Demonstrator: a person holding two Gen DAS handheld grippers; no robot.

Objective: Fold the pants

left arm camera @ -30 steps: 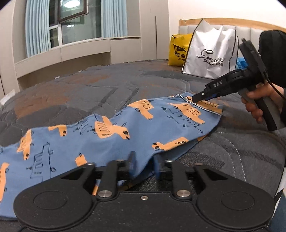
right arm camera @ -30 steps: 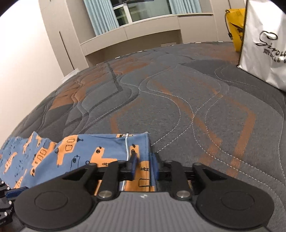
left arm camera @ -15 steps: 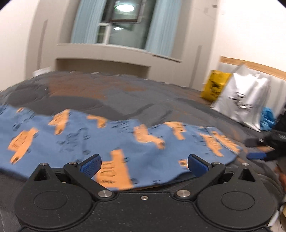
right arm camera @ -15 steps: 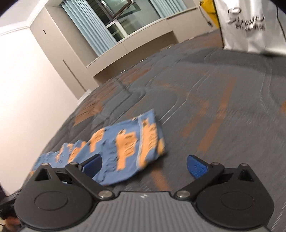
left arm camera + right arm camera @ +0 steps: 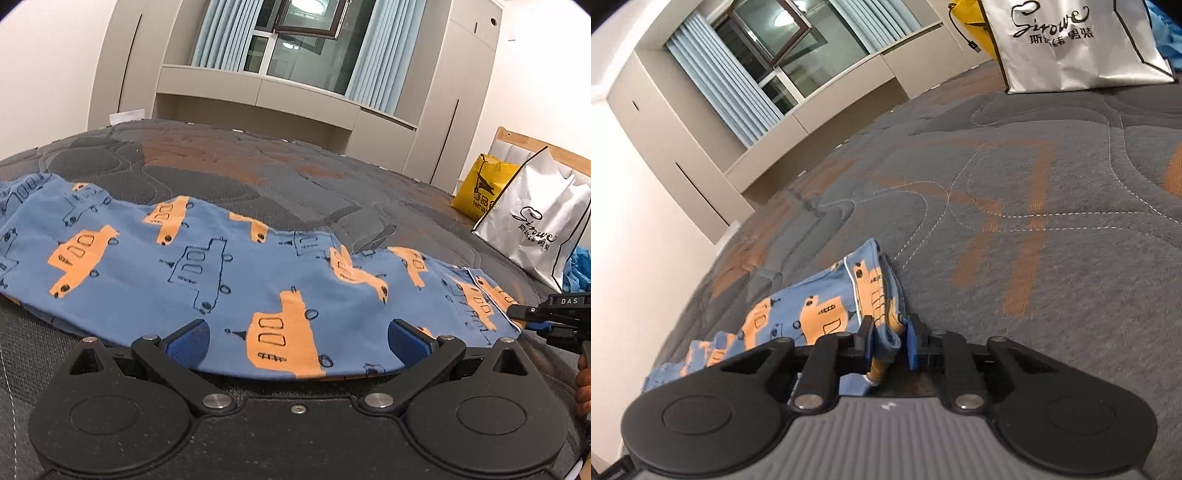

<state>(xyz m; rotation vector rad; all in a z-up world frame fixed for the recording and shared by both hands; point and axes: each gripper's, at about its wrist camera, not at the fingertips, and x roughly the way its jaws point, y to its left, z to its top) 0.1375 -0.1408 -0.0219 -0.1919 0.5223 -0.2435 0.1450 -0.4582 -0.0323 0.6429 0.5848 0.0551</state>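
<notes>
- Bed (image 5: 303, 177): quilted grey-and-rust cover, spread under everything else; served as the folding surface.
- Pants (image 5: 229, 280): blue with orange vehicle print, laid flat on the bed, long axis running from side to side across the left wrist view; piped end lay at the right of that view, opposite end ran out of frame at the left.
- White shopping bag (image 5: 535, 225) and yellow bag (image 5: 480, 188): stood at the headboard, well apart from the pants.
- Left gripper (image 5: 299, 341): spread fully wide, empty, blue pads hovering over the near long edge of the pants, roughly midway along the length; nothing pinched.
- Right gripper (image 5: 889, 345): jaws closing on a bunched corner of the piped end, fabric between the pads; left pad against the cloth, small gap visible at the right pad, so firm pinch not yet certain.
- Deciding relation: piped end nearest the right gripper, mid-length edge nearest the left; judged likely that the fold would carry the piped end along the long axis toward the far end.
</notes>
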